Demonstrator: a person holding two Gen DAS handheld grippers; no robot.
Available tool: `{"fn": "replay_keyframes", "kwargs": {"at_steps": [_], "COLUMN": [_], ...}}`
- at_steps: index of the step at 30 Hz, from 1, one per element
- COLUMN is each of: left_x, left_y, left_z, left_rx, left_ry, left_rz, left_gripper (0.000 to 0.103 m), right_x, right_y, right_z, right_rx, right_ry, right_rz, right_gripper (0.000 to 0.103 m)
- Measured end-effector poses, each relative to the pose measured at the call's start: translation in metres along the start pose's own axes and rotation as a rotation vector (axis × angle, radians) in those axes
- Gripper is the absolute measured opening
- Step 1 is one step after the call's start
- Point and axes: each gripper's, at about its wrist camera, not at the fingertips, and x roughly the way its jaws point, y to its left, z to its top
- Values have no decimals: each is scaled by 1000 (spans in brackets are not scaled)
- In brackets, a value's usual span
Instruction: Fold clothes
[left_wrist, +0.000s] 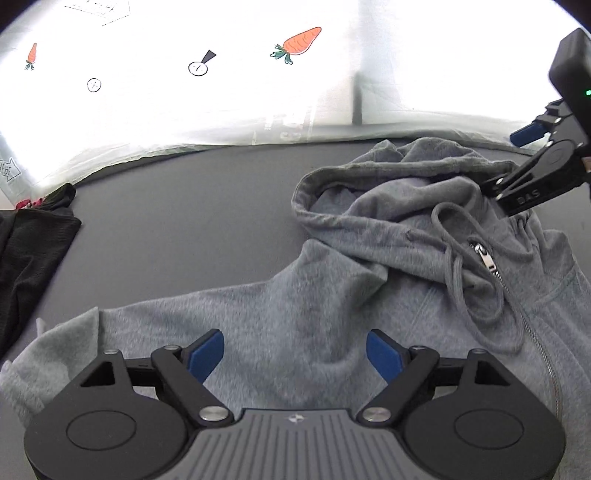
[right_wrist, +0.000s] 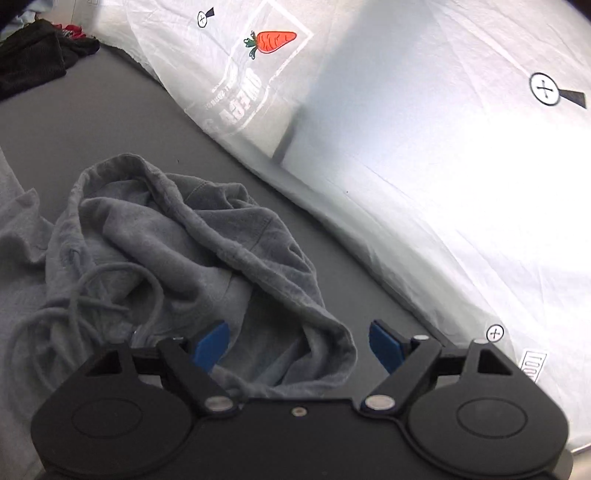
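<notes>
A grey zip-up hoodie (left_wrist: 332, 295) lies spread on the dark grey surface (left_wrist: 184, 229), its hood (left_wrist: 388, 192) rumpled at the far side and its drawstrings (left_wrist: 461, 288) looped beside the zipper pull (left_wrist: 485, 258). My left gripper (left_wrist: 295, 352) hovers above a sleeve and shoulder area, jaws wide apart, blue pads clear of the cloth. In the right wrist view my right gripper (right_wrist: 299, 347) stands open over the hood (right_wrist: 192, 243), with the hood's rim lying between the pads untouched. The right gripper (left_wrist: 528, 162) also shows at the right edge of the left wrist view, above the hood.
A white plastic sheet (left_wrist: 221, 74) printed with carrots (left_wrist: 299, 42) borders the far edge of the surface. Dark clothing (left_wrist: 33, 251) is heaped at the left; the same dark clothing (right_wrist: 33, 62) appears top left in the right wrist view.
</notes>
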Motion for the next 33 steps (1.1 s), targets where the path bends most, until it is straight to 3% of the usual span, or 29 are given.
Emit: {"fn": "replay_keyframes", "kwargs": {"at_steps": [3, 4, 6, 7, 9, 10, 12, 13, 16, 18, 20, 22, 24, 25, 26, 28, 29, 30, 33], "left_x": [17, 25, 37, 44, 56, 57, 55, 54, 53, 55, 64, 74, 77, 78, 76, 73, 71, 68, 51], "left_y": [-3, -6, -10, -11, -13, -10, -9, -12, -18, -16, -12, -9, -14, -16, -14, -11, -10, -7, 10], "left_z": [20, 26, 32, 33, 35, 35, 35, 37, 43, 49, 51, 50, 46, 44, 44, 43, 43, 43, 42], "left_rx": [29, 47, 65, 64, 54, 6, -35, -30, 3, -17, -61, -94, -57, -41, -40, -38, -37, -42, -150], "left_ry": [-8, 3, 7, 17, 34, 20, 19, 4, -45, -54, -47, -33, -46, -50, -47, -42, -39, -35, -39], "left_rz": [-87, -103, -100, -85, -60, -73, -63, -31, 47, 71, 99, 121, 147, 159, 159, 161, 162, 160, 100], "left_gripper": [90, 90, 90, 88, 54, 47, 14, 8, 7, 7, 7, 7, 9, 12, 18, 25, 37, 49, 65], "right_x": [45, 49, 55, 56, 59, 61, 59, 59, 55, 51, 54, 70, 88, 97, 102, 97, 92, 81, 38], "right_y": [0, -3, -14, -20, -30, -31, -36, -41, -84, -108, -125, -120, -110, -105, -98, -87, -84, -85, -92], "right_z": [17, 19, 22, 22, 24, 27, 34, 39, 69, 87, 97, 91, 81, 76, 70, 59, 54, 49, 25], "right_rx": [-9, 12, 75, 121, 197, 201, 169, 174, 305, 359, 409, 386, 351, 333, 302, 270, 276, 308, 436], "right_ry": [75, 44, 50, 54, 63, 74, 17, 1, -65, -109, -115, -39, 51, 95, 126, 129, 117, 96, 21], "right_rz": [-36, -49, 5, 51, 112, 56, -66, -105, -184, -243, -239, -189, -131, -102, -65, -26, -21, -7, 35], "right_gripper": [86, 95, 90, 74, 22, 11, 10, 10, 9, 9, 9, 10, 33, 52, 58, 59, 65, 69, 78]}}
